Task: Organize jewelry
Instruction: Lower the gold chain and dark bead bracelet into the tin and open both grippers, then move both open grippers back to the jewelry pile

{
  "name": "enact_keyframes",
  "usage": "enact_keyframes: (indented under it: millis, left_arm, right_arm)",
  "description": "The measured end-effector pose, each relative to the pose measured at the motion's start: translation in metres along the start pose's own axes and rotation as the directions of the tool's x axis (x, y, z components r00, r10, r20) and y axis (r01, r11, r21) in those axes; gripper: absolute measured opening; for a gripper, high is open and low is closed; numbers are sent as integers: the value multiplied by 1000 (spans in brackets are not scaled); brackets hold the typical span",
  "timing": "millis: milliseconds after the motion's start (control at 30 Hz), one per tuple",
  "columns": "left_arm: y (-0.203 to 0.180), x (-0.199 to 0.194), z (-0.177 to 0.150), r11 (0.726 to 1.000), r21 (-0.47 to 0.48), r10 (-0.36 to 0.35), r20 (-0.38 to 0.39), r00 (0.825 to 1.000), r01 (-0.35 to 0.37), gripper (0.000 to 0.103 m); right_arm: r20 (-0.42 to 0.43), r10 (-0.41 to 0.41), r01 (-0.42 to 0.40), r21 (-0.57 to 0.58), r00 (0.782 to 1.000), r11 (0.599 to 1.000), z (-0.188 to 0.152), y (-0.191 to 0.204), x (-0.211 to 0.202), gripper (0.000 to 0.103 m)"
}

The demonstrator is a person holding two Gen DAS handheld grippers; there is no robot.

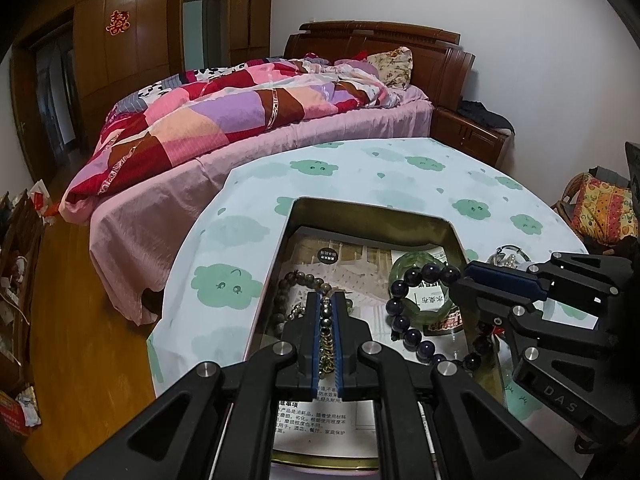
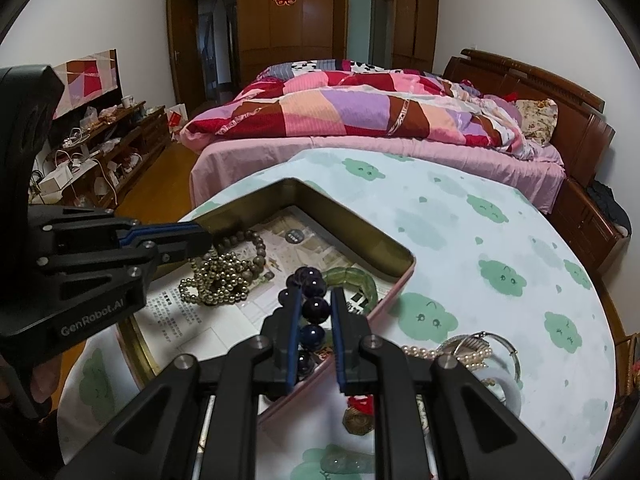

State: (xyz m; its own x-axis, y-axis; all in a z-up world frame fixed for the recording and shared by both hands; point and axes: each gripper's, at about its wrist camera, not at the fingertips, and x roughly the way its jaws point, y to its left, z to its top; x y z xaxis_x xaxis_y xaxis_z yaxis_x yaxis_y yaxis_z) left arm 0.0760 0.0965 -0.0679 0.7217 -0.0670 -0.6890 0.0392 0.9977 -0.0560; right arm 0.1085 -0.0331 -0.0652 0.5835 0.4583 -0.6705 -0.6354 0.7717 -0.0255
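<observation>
An open gold tin (image 1: 360,205) (image 2: 352,216) stands on the cloud-print tablecloth. My left gripper (image 1: 326,298) (image 2: 204,237) is inside it, shut on a gold bead chain (image 1: 325,320) whose heap (image 2: 220,280) rests on the paper lining. My right gripper (image 2: 316,294) (image 1: 460,278) is shut on a dark purple bead bracelet (image 2: 315,309) (image 1: 400,308) that hangs over the tin's right side. A brown bead bracelet (image 1: 282,286) (image 2: 256,242) and a green bangle (image 1: 404,266) (image 2: 354,277) lie in the tin.
On the cloth right of the tin lie a pearl strand (image 2: 436,353), a silver bangle (image 2: 494,342) and a red-tasselled coin charm (image 2: 360,414). A pink bed (image 2: 380,148) runs behind the table. Low wooden shelves (image 2: 100,152) stand at the left wall.
</observation>
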Motion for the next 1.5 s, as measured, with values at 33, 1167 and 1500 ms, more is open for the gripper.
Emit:
enact_keyframes:
  millis: [33, 1167, 1500]
  left_arm:
    - [0, 0, 0, 1000, 0, 1, -1, 1000, -1, 4]
    - [-3, -10, -3, 995, -16, 97, 42, 994, -97, 70]
    - [-70, -21, -17, 993, 113, 27, 54, 998, -33, 70]
  right_arm:
    - [-1, -1, 1, -1, 1000, 1000, 0, 0, 1, 17]
    - [32, -56, 54, 57, 998, 997, -28, -31, -32, 54]
    - [-42, -211, 215, 257, 977, 942, -84, -120, -67, 54]
